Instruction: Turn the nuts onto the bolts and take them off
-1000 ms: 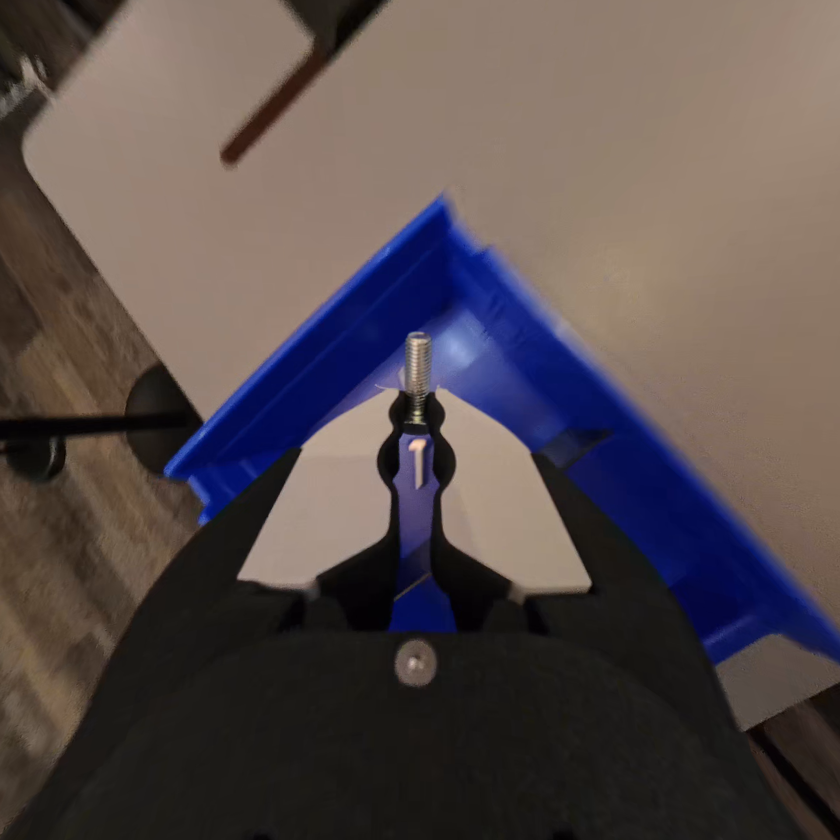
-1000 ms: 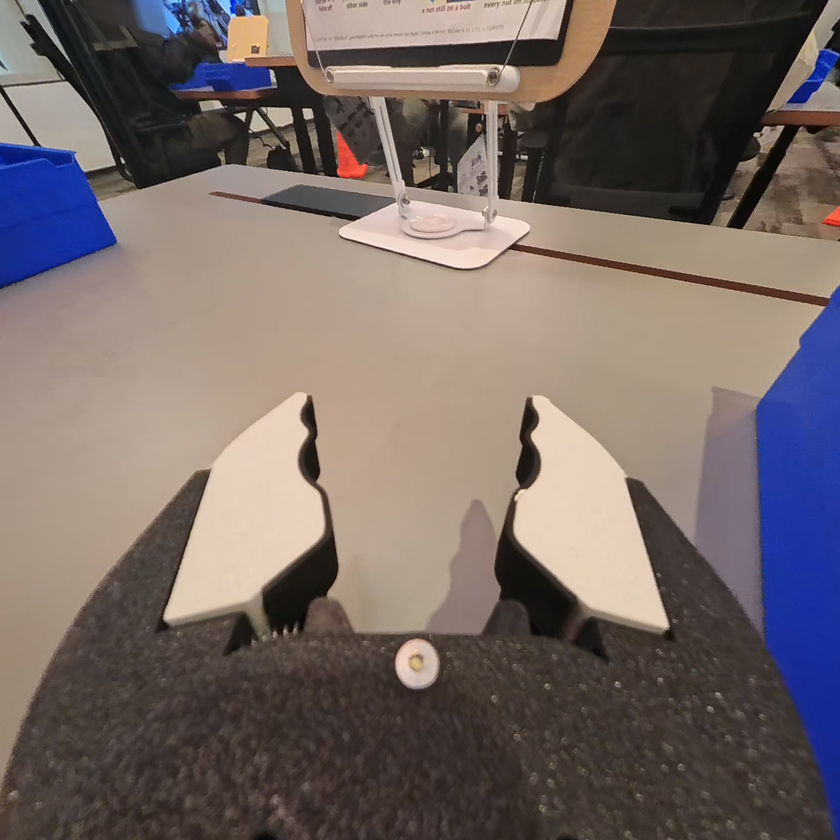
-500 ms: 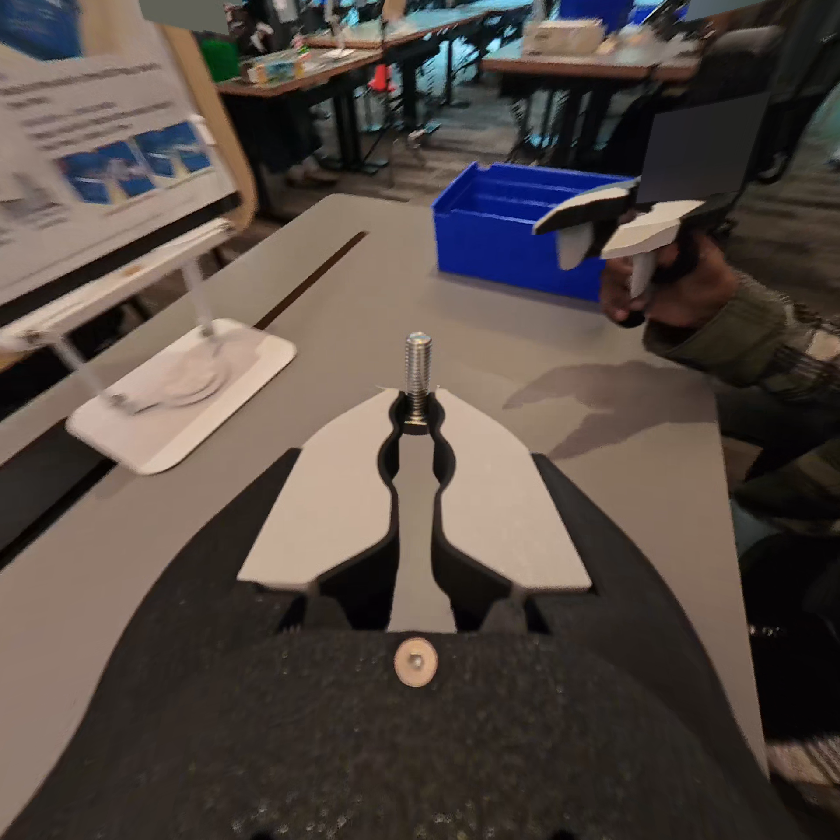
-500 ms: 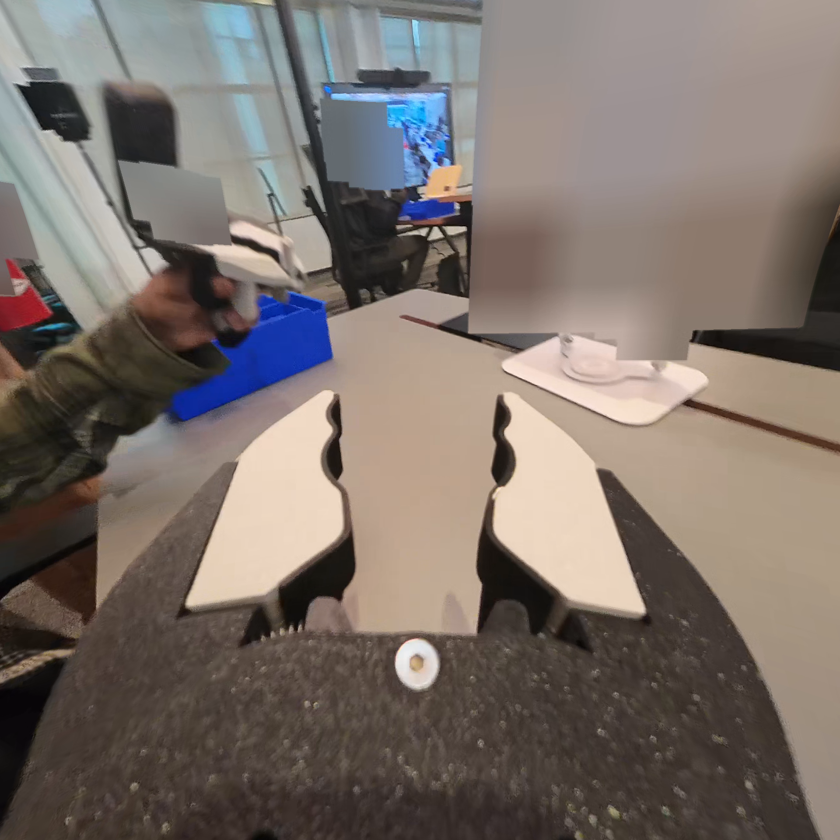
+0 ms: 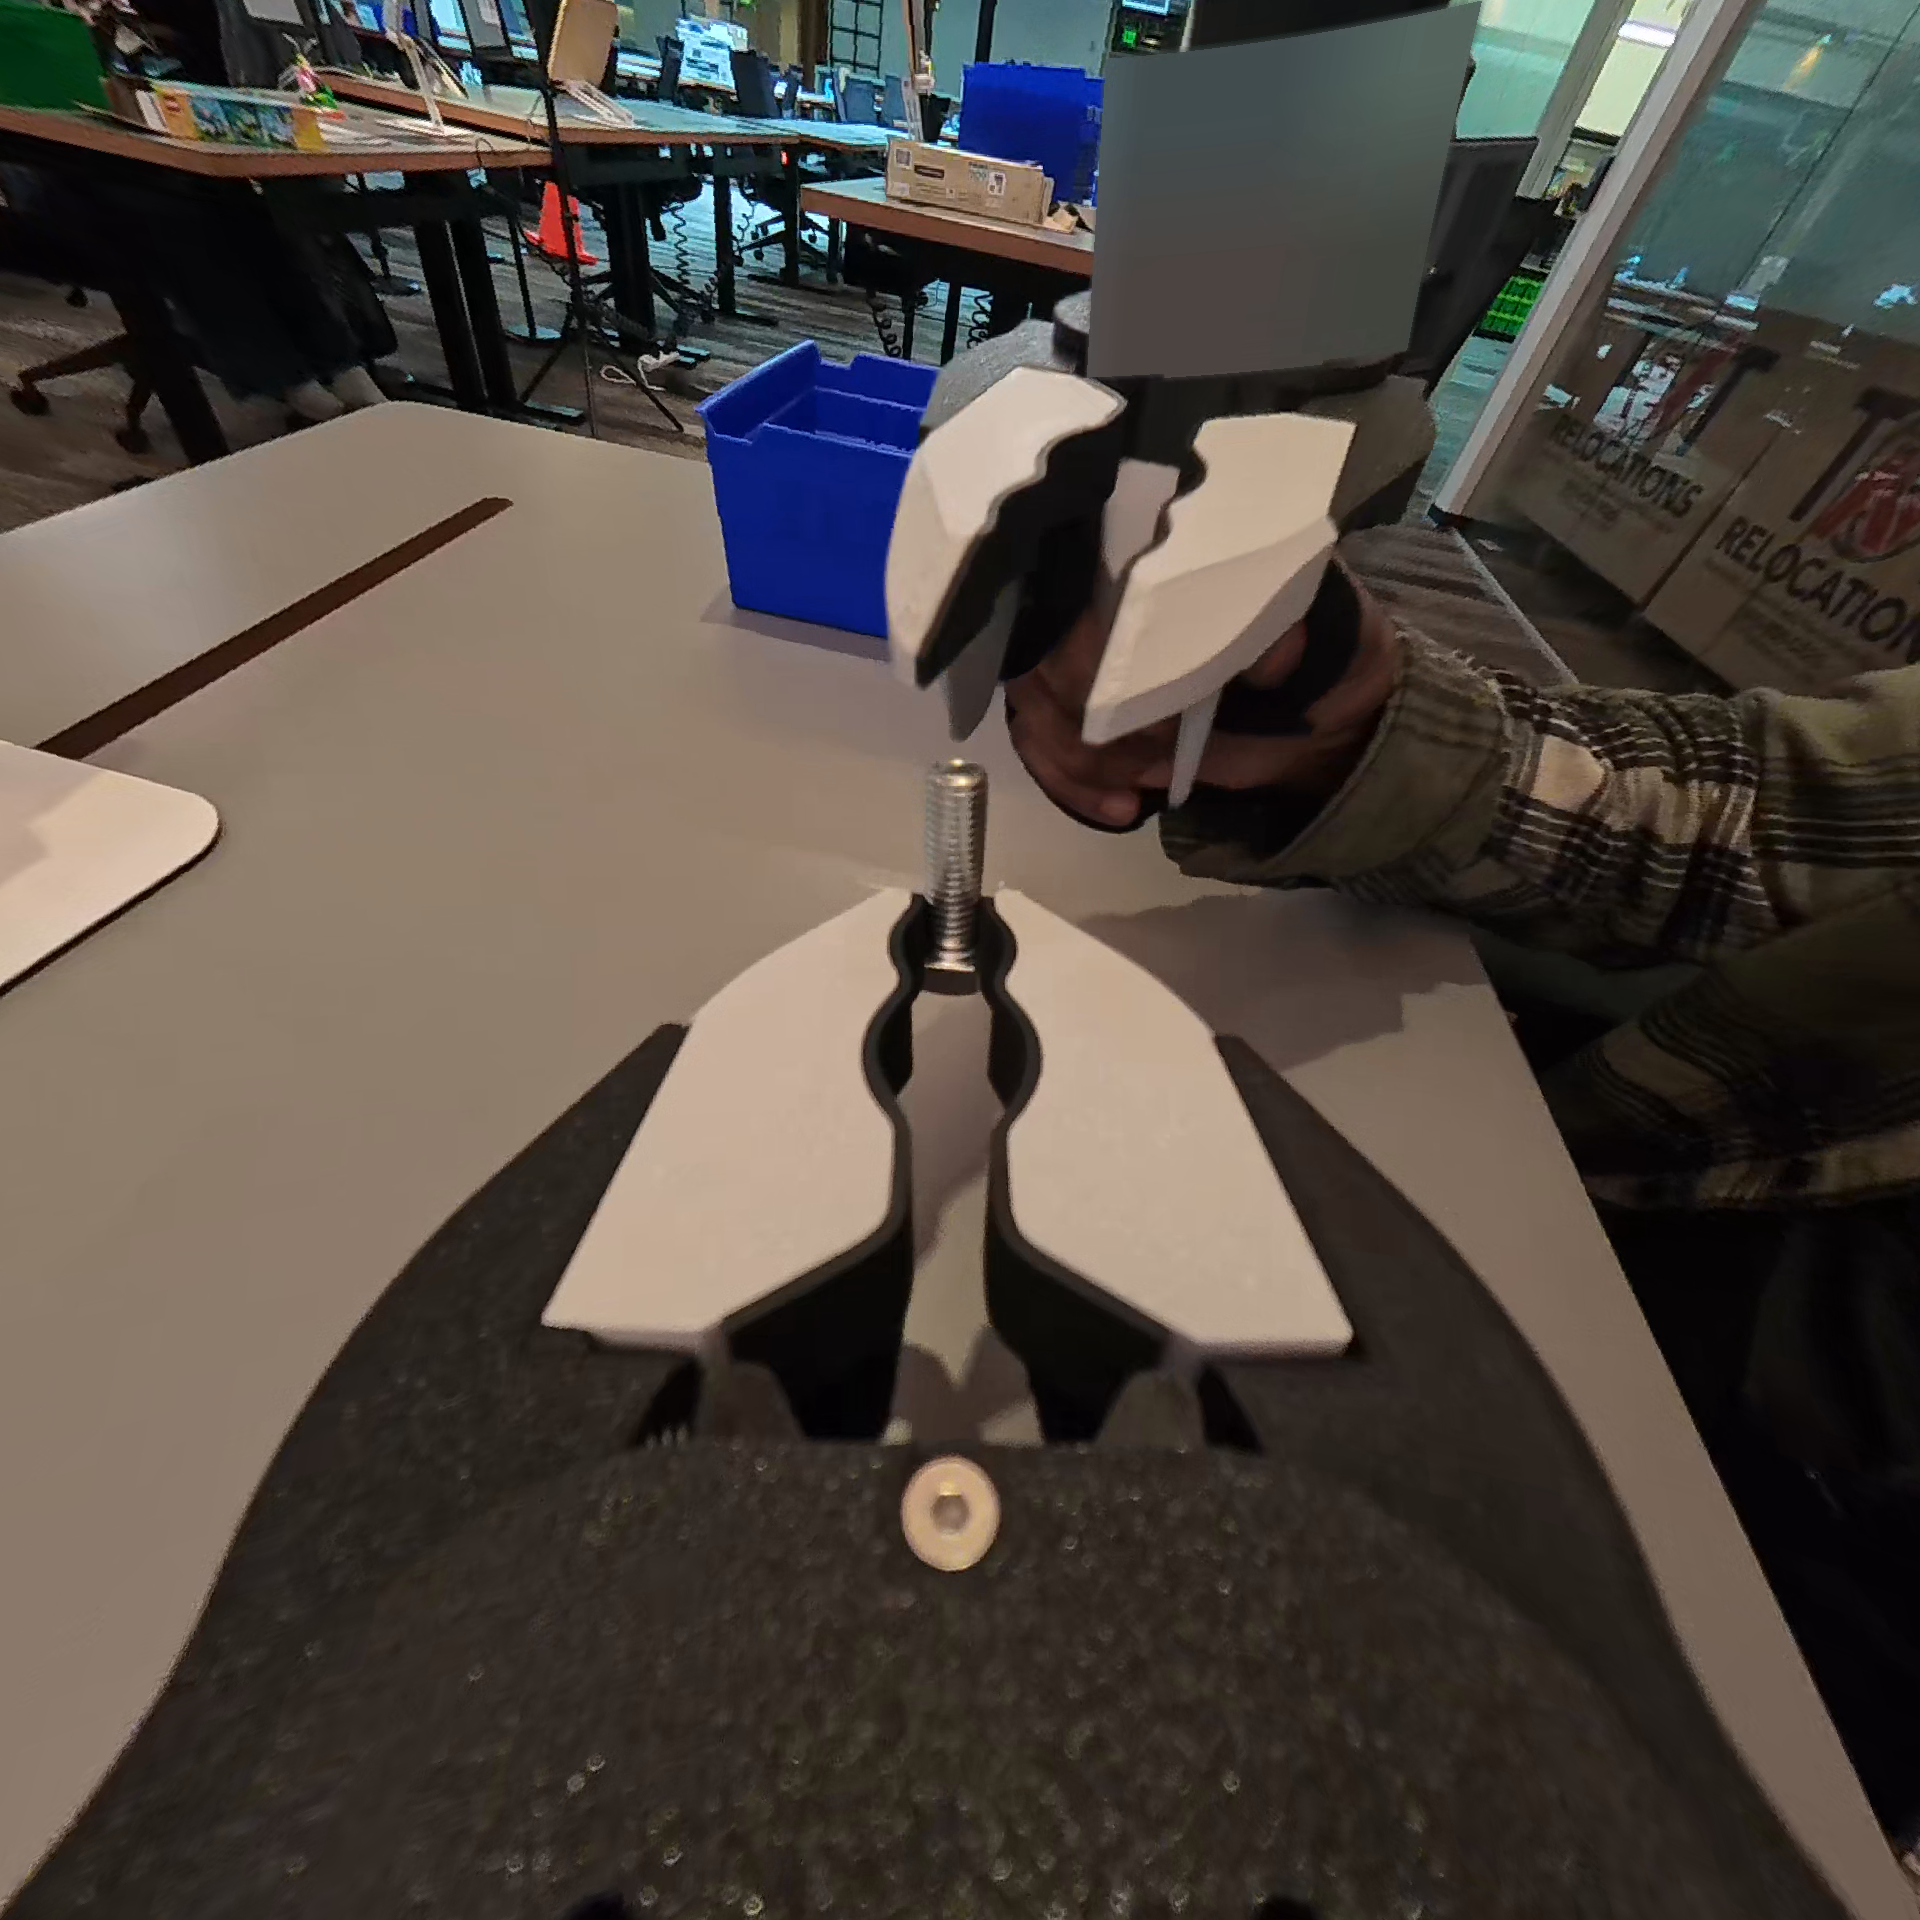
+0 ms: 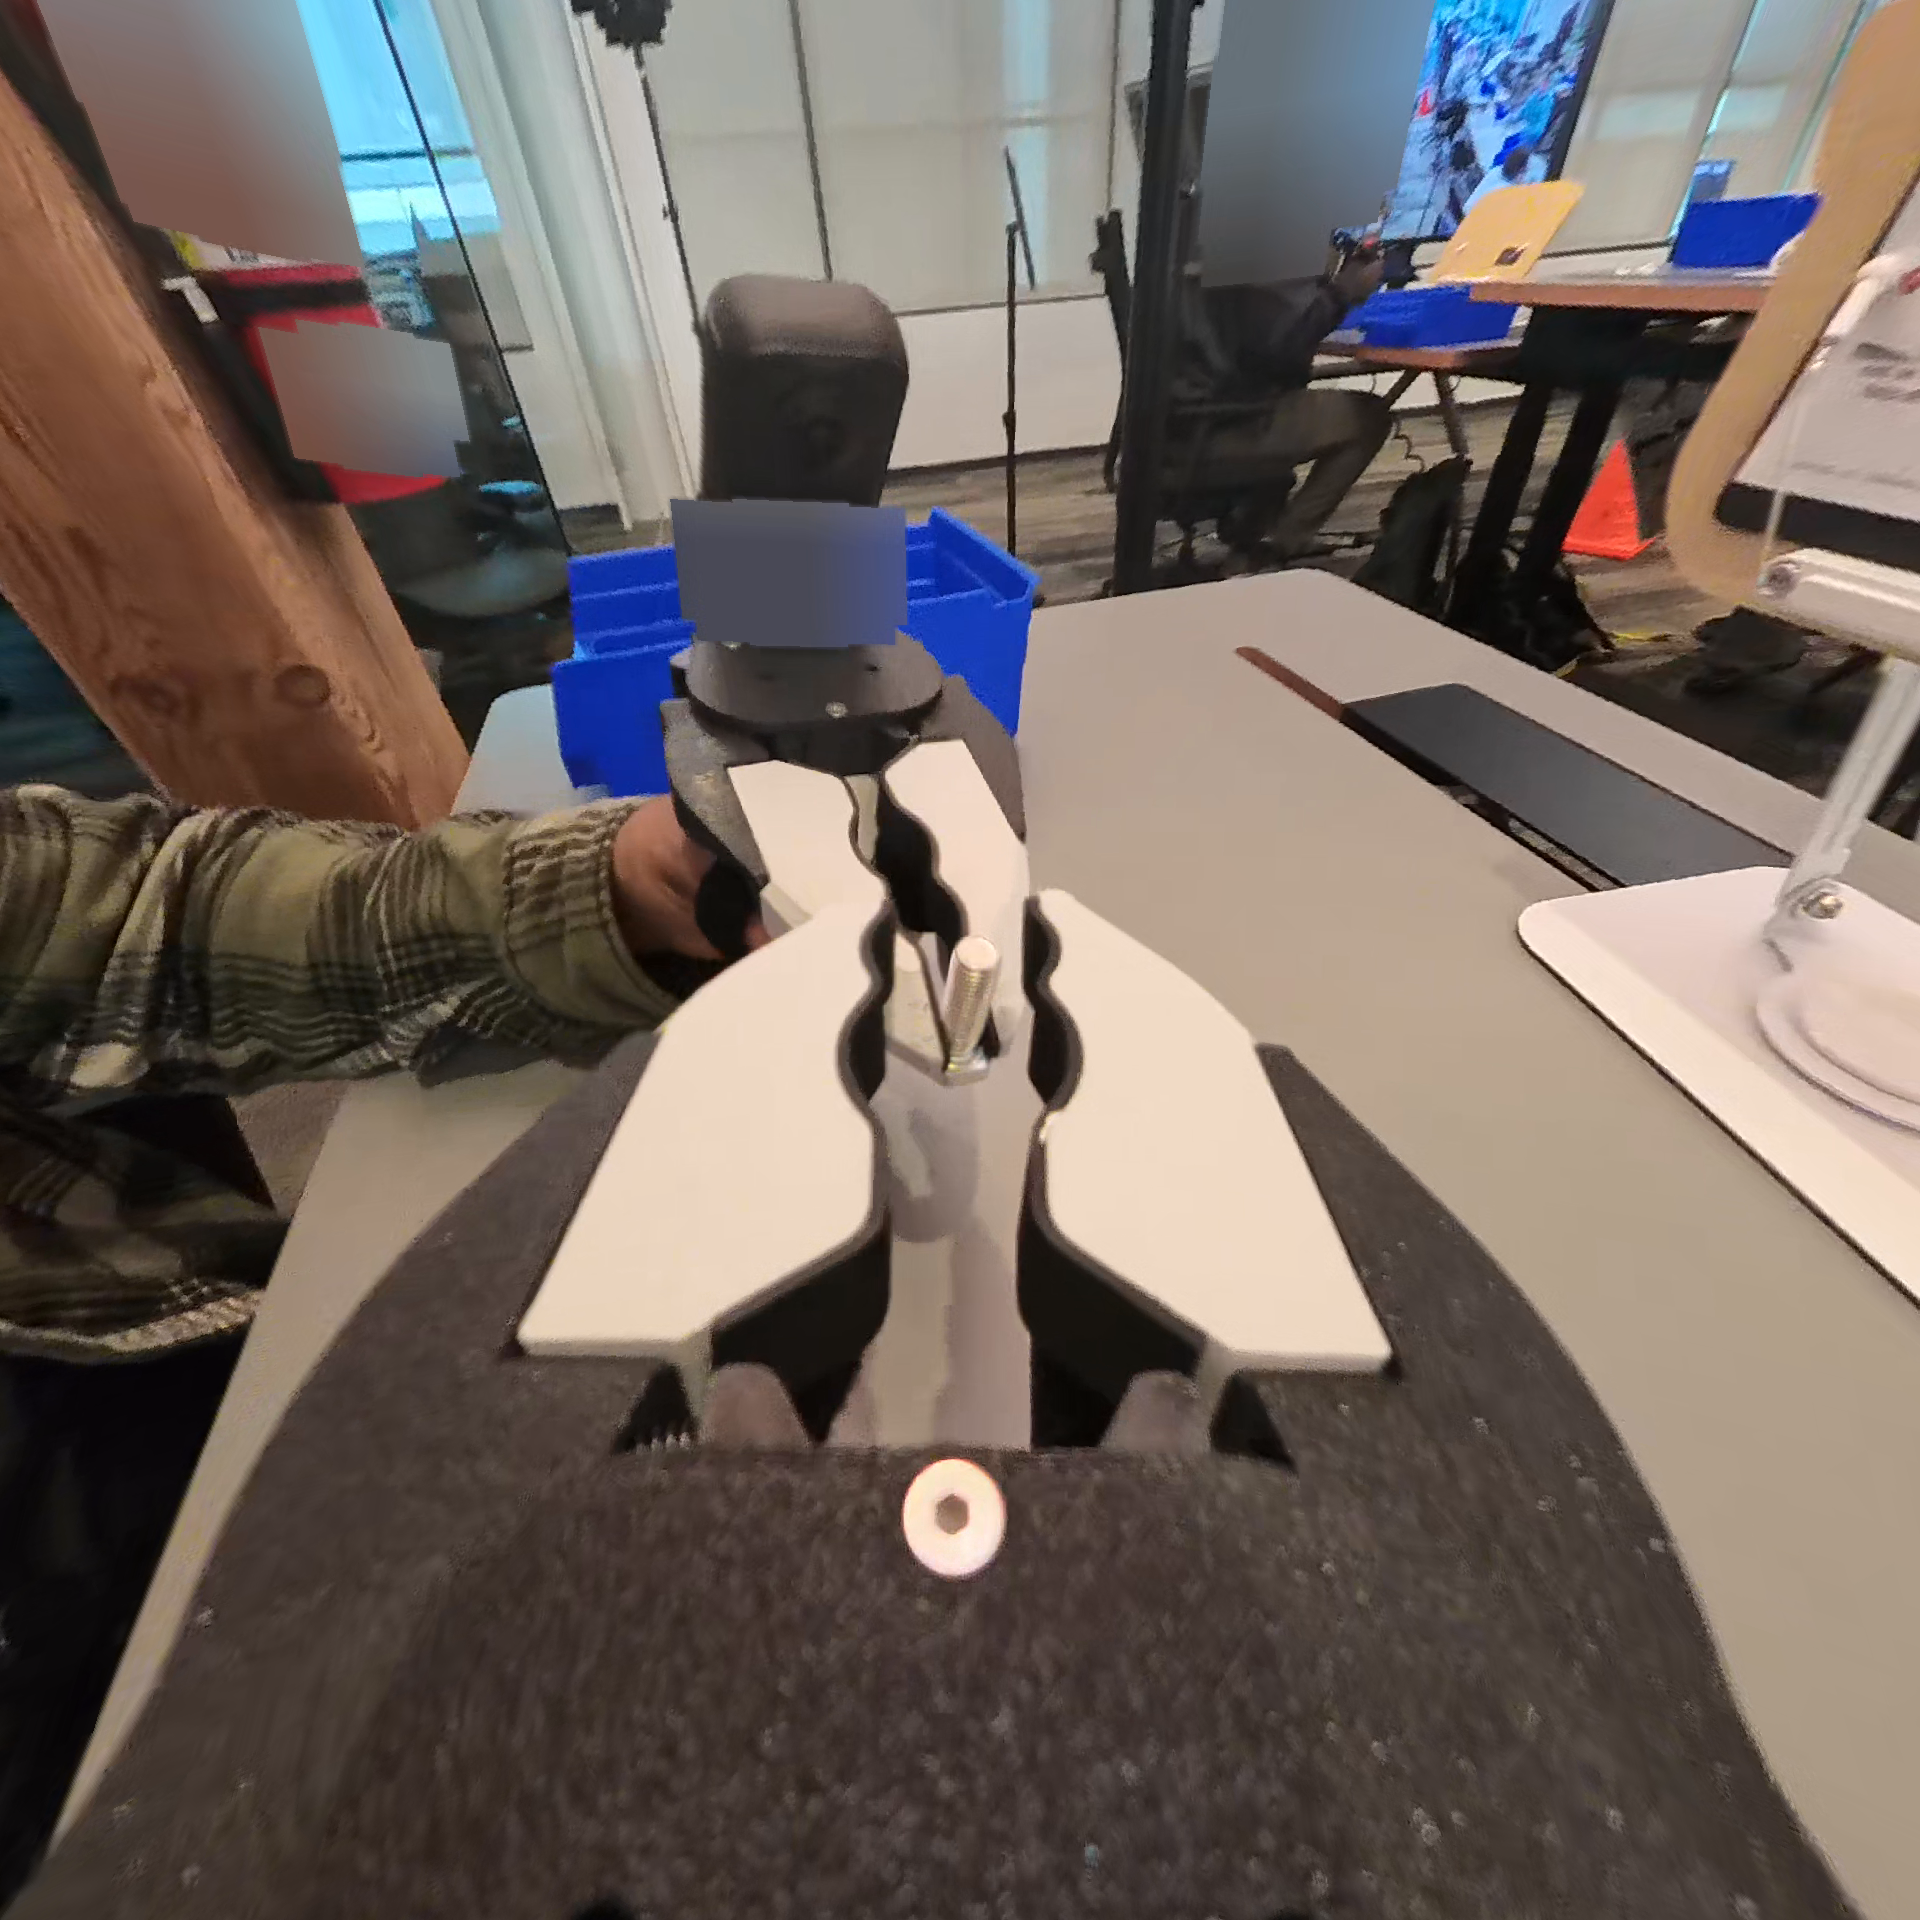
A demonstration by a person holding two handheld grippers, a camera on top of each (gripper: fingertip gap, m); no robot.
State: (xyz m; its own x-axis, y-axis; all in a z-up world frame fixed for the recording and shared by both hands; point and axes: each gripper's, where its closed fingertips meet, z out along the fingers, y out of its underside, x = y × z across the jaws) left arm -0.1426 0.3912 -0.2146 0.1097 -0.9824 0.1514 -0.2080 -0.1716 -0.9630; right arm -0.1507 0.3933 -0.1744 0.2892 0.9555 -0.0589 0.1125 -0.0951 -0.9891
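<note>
My left gripper [image 5: 954,925] is shut on the head end of a silver threaded bolt [image 5: 956,831], which stands upright out of the fingertips above the grey table [image 5: 468,831]. No nut shows on the bolt or anywhere else. My right gripper [image 5: 1023,707] is open and empty, tilted down just beyond and above the bolt's tip. In the right wrist view the right gripper [image 6: 956,920] has one jaw on each side of the bolt [image 6: 968,997] without touching it. The left gripper [image 6: 940,1044] faces it there and holds the bolt's head.
One blue bin [image 5: 810,520] stands at the table's far edge behind the right gripper, and another blue bin [image 6: 623,665] stands behind the left one. A white stand base [image 6: 1714,987] and a black flat slab [image 6: 1538,769] lie on the table. A wooden post [image 6: 156,468] rises beside the table. Less than 4 cm separates the two grippers' tips.
The left gripper lifted the bolt out of the blue bin and swung toward the right one. The right gripper came up to the bolt and its jaws narrowed around it.
</note>
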